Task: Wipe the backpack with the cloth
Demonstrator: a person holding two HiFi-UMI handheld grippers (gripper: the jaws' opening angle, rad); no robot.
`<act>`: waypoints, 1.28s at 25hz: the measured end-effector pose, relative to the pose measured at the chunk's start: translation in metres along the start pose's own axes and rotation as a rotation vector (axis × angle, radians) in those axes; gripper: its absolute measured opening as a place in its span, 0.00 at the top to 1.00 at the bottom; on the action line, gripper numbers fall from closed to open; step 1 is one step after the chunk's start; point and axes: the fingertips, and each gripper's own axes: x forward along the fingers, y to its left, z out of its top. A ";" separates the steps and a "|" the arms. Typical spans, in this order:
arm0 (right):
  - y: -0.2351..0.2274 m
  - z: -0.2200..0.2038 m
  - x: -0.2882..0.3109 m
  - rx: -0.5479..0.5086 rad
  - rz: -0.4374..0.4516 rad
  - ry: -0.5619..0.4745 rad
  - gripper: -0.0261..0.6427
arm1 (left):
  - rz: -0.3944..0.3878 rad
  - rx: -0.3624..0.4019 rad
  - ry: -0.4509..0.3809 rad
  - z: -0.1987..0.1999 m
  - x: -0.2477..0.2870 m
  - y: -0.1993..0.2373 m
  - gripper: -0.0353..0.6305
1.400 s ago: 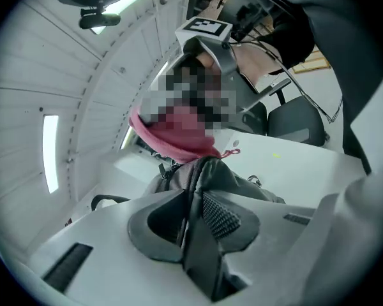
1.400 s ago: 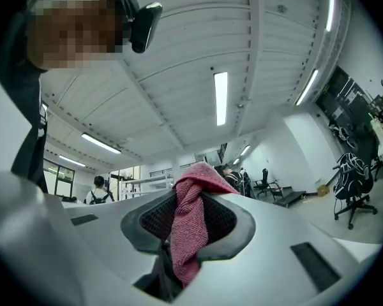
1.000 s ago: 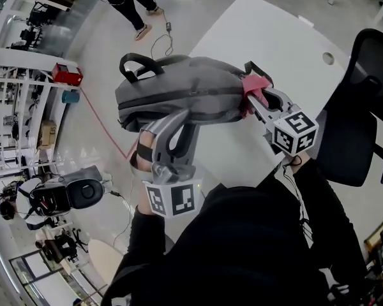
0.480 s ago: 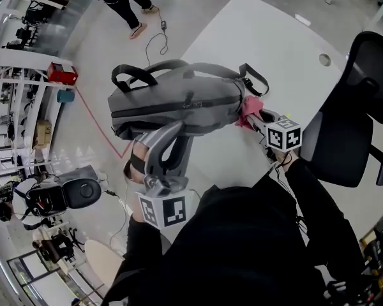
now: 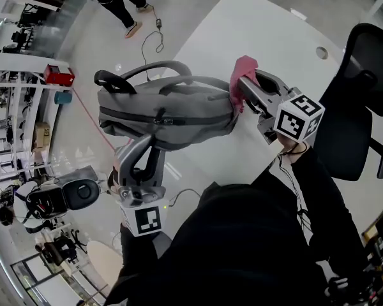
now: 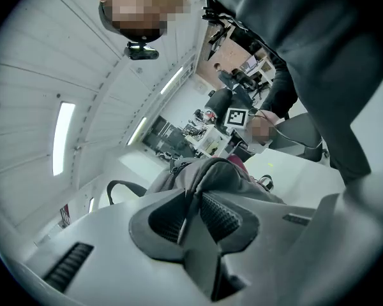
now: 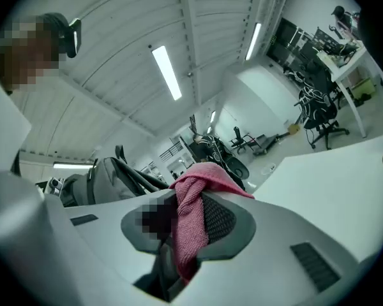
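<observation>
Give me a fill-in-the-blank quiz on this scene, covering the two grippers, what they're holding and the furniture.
1. The cloth clamped in the right gripper is ____ in colour.
2. The left gripper is shut on a fold of the grey ____.
3. Beside the white table stands a black office ____.
Missing words: pink; backpack; chair.

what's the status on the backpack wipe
Left gripper shut on backpack, holding it up. Right gripper shut on cloth, cloth at backpack's right end. Nothing seen in the way.
</observation>
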 end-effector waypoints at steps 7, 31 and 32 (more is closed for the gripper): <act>-0.051 -0.119 -0.027 0.059 -0.243 0.171 0.81 | -0.020 0.013 -0.021 0.021 0.009 -0.026 0.82; 0.167 -0.195 -0.040 -0.124 0.274 0.397 0.82 | 0.034 0.000 -0.028 0.011 0.010 -0.025 0.82; 0.182 -0.168 -0.037 -0.179 0.293 0.332 0.82 | 0.032 0.006 -0.034 0.011 0.011 -0.025 0.82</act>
